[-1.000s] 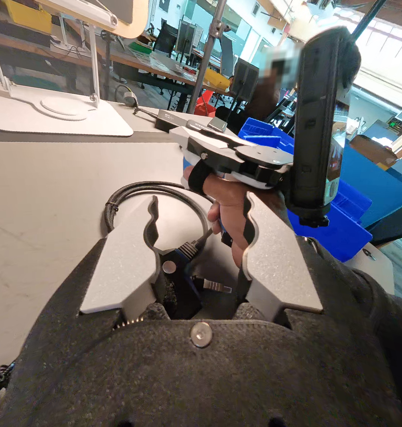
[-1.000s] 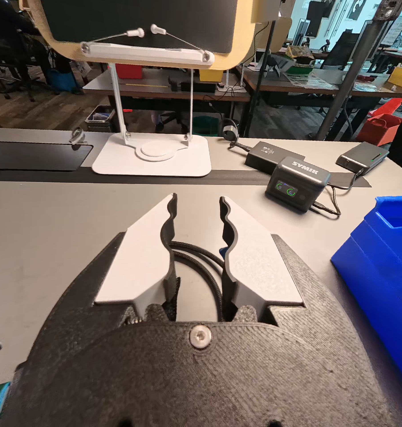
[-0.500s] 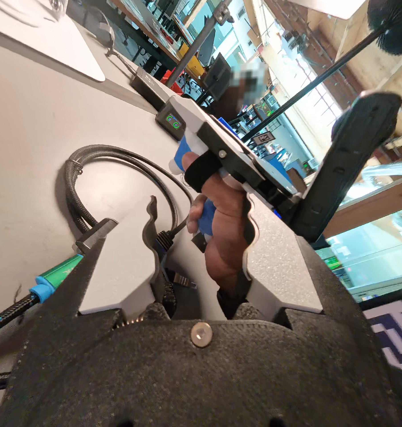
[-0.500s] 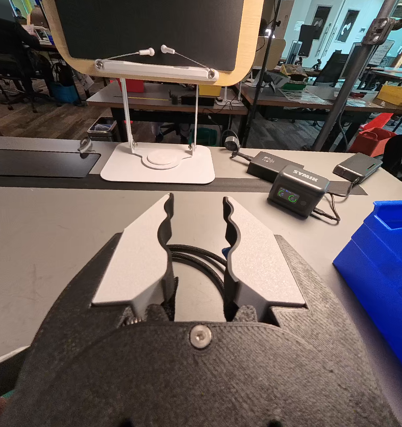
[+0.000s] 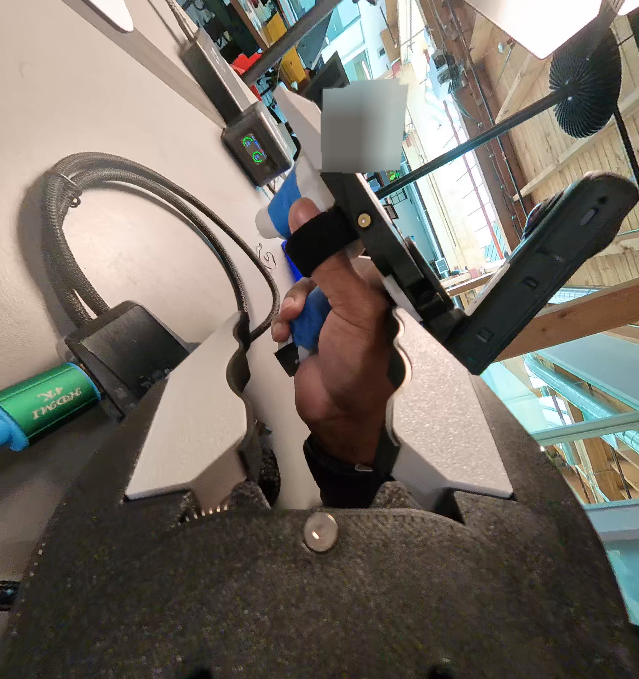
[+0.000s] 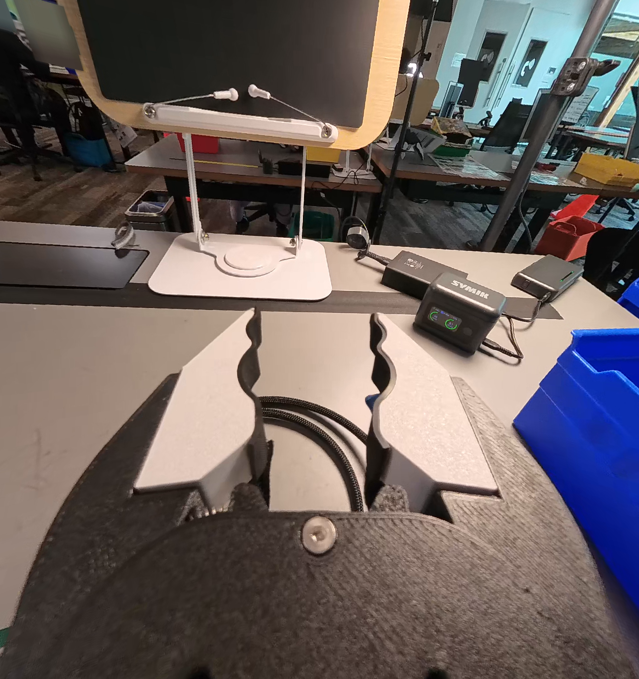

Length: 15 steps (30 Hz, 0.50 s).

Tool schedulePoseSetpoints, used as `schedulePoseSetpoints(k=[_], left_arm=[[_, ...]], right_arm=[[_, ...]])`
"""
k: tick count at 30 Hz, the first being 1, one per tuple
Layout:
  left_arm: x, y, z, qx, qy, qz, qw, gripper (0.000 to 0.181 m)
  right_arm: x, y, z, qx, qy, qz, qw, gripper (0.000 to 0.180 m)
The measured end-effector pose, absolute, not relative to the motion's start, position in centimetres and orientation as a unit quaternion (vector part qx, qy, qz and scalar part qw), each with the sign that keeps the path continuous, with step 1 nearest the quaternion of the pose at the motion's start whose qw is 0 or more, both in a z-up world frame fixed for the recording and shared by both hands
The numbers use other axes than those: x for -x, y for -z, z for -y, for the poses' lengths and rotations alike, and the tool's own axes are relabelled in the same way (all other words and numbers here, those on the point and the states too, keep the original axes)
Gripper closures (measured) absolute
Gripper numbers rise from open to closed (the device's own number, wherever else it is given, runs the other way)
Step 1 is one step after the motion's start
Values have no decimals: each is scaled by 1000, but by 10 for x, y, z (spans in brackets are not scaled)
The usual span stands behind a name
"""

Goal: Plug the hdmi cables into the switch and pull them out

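Observation:
In the left wrist view, a black HDMI switch [image 5: 127,341] lies on the grey table [image 5: 53,110]. A green HDMI plug [image 5: 42,400] with a blue collar sits in its near end. A black braided cable [image 5: 64,239] loops away from the switch. My left gripper [image 5: 318,327] is open and empty, just right of the switch. Between its fingers I see a person's hand [image 5: 340,349] holding the other gripper. My right gripper [image 6: 314,323] is open and empty above the table. The braided cable [image 6: 310,415] lies under it, between its fingers.
A white stand base [image 6: 241,275] holding a wood-framed dark board stands at the back. A black power unit with green lights [image 6: 457,312], a black adapter [image 6: 417,272] and a grey box [image 6: 546,275] lie back right. Blue bins [image 6: 597,422] stand on the right. Spacing between my two grippers at the tips: around 15 cm. My left gripper's tips are some 5 cm from the black HDMI switch [image 5: 127,341]. The green HDMI plug [image 5: 42,400] lies around 8 cm away from my left fingertips.
The left wrist view has rolled and swung left, bringing the switch and green plug into view; the blue connector between its fingers is out of sight. The right gripper has opened wider.

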<state>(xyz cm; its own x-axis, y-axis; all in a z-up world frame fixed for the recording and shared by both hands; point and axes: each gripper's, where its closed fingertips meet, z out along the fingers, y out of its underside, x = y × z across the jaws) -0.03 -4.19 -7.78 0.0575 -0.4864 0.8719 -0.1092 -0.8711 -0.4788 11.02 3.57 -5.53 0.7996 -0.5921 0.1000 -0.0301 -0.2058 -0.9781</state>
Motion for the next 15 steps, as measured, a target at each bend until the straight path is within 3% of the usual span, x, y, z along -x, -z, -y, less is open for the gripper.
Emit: schedulePoseSetpoints(k=[15], left_arm=[[2, 79, 43, 717, 654, -201, 132, 108]], right_arm=[[-113, 56, -34, 737, 252, -218, 588, 115]])
